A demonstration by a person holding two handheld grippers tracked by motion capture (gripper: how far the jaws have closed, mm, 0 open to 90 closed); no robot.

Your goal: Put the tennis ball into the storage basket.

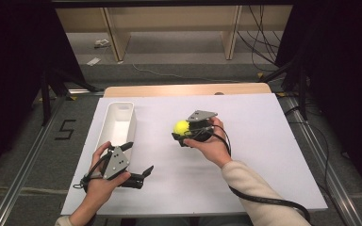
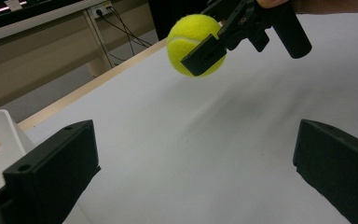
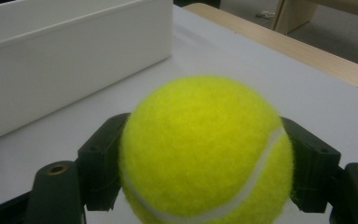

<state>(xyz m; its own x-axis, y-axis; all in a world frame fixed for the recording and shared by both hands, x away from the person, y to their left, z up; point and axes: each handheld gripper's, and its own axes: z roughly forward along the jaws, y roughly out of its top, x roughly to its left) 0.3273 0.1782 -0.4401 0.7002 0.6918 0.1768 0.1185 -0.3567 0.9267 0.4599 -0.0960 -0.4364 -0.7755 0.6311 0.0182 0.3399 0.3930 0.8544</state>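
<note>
Right hand-held gripper (image 1: 185,132) pinches tennis ball (image 1: 181,127) above white table sheet (image 1: 264,141); left hand-held gripper (image 1: 136,162) spread.

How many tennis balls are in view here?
1: the tennis ball is clamped in the right hand-held gripper, above the table beside the white bin. The bin's interior looks empty.

Tennis ball (image 3: 205,154) bottom cut off

Dim room, bright table, slight blur
</note>
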